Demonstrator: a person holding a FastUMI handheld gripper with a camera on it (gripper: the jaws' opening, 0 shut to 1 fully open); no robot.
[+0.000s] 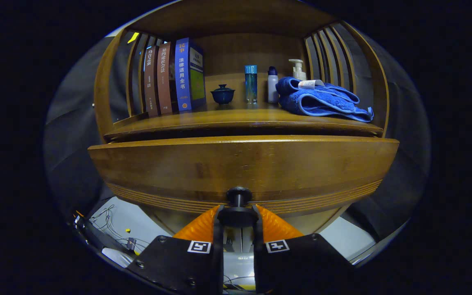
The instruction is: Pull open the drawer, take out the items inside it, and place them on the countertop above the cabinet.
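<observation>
Fingers [219, 229] are pinching the knob [238, 213]; I'm judging the drawer [240, 168] barely open, needing a straight pull back.

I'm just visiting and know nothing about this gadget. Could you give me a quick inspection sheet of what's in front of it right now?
Surface: brown wooden countertop above the drawer, already carrying things.
Job's things: wide brown wooden drawer front with a dark round knob; drawer contents hidden.
Clutter: three upright books, small dark blue lidded cup, blue-capped clear bottle, white bottle with dark cap, white pump bottle, folded blue towel.
Grippers: handheld gripper, jaws closed around the knob's stem.
Cables: thin loose wires on the pale floor below.
Surroundings: slatted wooden cabinet sides.
</observation>
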